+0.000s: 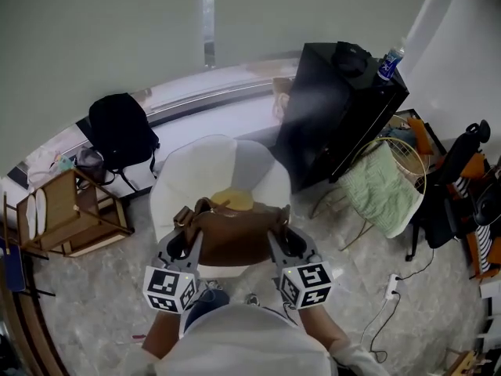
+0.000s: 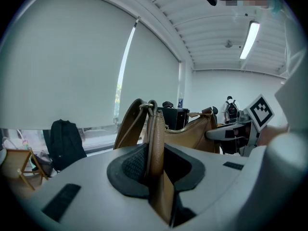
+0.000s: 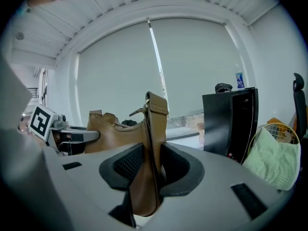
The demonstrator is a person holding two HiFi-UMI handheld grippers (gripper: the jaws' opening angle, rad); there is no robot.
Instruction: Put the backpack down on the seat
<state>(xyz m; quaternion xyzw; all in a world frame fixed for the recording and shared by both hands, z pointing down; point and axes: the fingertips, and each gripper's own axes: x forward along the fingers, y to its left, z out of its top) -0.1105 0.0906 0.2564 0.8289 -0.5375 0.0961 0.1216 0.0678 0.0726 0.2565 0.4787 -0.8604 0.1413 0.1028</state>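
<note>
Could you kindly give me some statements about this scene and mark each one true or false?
1. The left claw and right claw both clamp the brown bag. True.
2. A black backpack stands apart from the white seat. True.
3. A bottle stands on the black cabinet. True.
4. The right claw holds the black backpack. False: it holds the brown bag's strap.
5. The left claw is open and empty. False: it is shut on the brown bag.
</note>
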